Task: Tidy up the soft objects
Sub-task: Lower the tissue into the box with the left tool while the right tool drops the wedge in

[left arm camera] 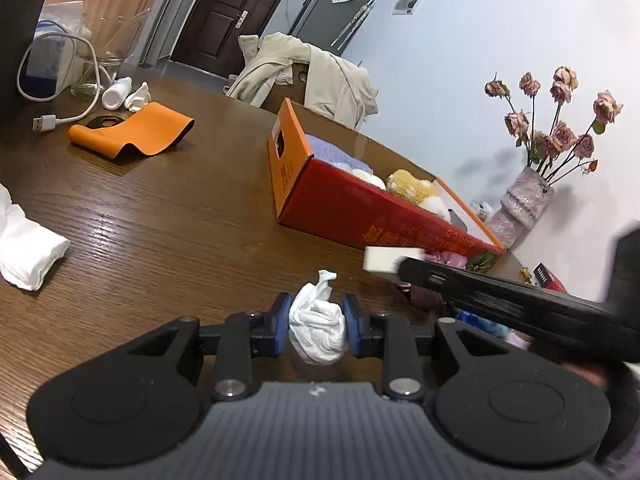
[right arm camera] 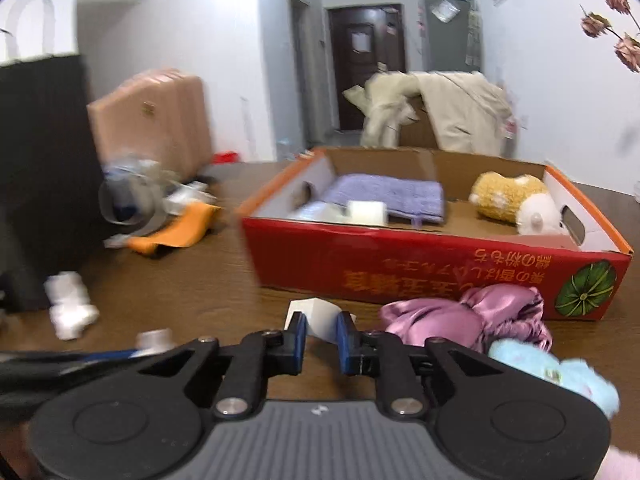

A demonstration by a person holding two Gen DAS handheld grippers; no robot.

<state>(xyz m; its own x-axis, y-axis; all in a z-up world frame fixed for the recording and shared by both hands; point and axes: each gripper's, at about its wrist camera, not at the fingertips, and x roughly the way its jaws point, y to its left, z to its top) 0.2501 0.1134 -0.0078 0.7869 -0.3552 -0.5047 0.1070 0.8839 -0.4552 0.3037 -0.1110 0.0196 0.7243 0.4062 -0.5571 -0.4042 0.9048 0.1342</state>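
Closest to left wrist lens: left gripper (left arm camera: pixel 317 330) clenched on crumpled white tissue (left arm camera: pixel 318 330), blue pads (left arm camera: pixel 283 326) pressing both flanks, wad bulging at 12 and 6 o'clock out of the grip. Closest to right wrist lens: right gripper (right arm camera: pixel 322 334) clamped on white foam block (right arm camera: pixel 318 318), block poking forward toward 12 o'clock.

Target, by the look of it: red cardboard box (left arm camera: pixel 360 208), at 1 o'clock from left gripper, well apart; dead ahead to 1 o'clock from right gripper, near. Already inside: purple towel (right arm camera: pixel 386 196), white block (right arm camera: pixel 366 212), yellow plush (right arm camera: pixel 506 200).

Risks, judged from here:
- Tissue held by a thin squeeze only; likely to slip or shed a tail if swung fast. Trailing tip at 12 o'clock could snag box wall.
- Right gripper arm crossing left wrist view at 3 o'clock, close by. Collision likely if both head for box together.
- Right wrist view motion-blurred, so fast travel; foam block could clip near wall of box if carried low.
- Pink satin fabric (right arm camera: pixel 460 320) and light blue plush (right arm camera: pixel 560 372) just beside right gripper at 3 o'clock; sweep could drag them off.

Loose on table (left arm camera: pixel 160 220): white tissue pile (left arm camera: pixel 28 256) at 9 o'clock of left gripper; orange mat (left arm camera: pixel 136 132) at 11 o'clock, far.
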